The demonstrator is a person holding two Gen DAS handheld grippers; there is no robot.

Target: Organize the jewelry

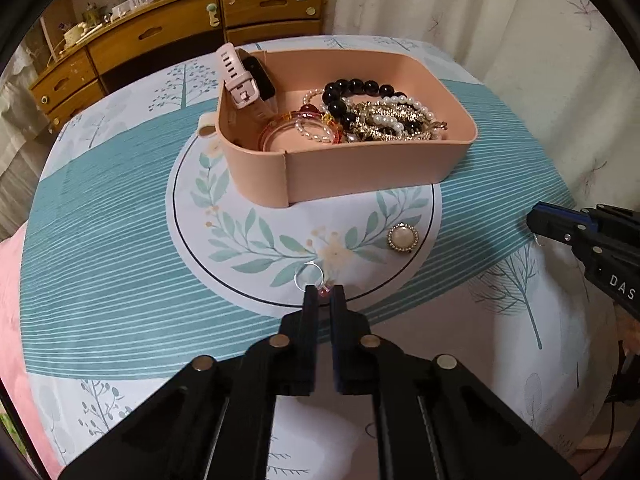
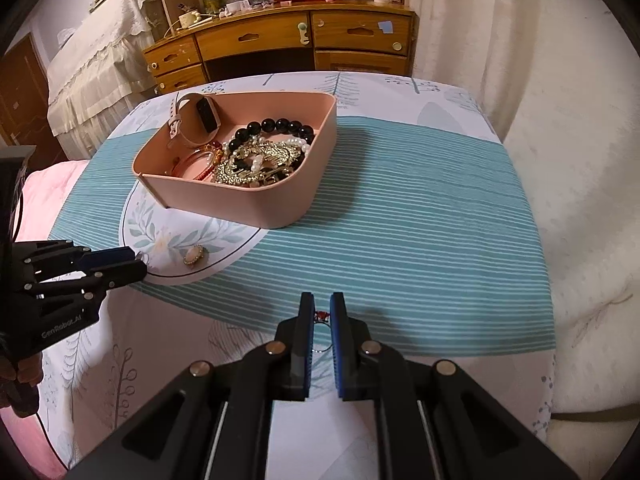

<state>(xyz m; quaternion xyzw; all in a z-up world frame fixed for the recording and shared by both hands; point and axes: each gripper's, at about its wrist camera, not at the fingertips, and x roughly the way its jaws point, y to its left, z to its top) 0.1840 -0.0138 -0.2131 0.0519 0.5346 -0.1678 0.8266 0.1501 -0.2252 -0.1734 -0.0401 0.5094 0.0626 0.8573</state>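
A pink tray [image 1: 360, 168] on the round mat [image 1: 224, 240] holds a pink watch [image 1: 240, 76], black beads [image 1: 352, 88], pearls and gold chains. My left gripper [image 1: 324, 294] is shut on a silver ring with a red stone [image 1: 309, 278], low over the mat's front edge. A pearl brooch [image 1: 403, 238] lies on the mat to its right. My right gripper [image 2: 322, 312] is shut on another ring with a red stone [image 2: 321, 316], above the striped cloth in front of the tray [image 2: 240, 200]. The brooch also shows in the right wrist view [image 2: 195, 256].
The table is covered by a teal striped cloth [image 1: 100, 248]. A wooden dresser [image 2: 280, 40] stands behind it and a curtain [image 2: 520, 60] hangs at the right. A pink blanket [image 2: 44, 200] lies at the left. The left gripper [image 2: 116, 266] shows in the right wrist view.
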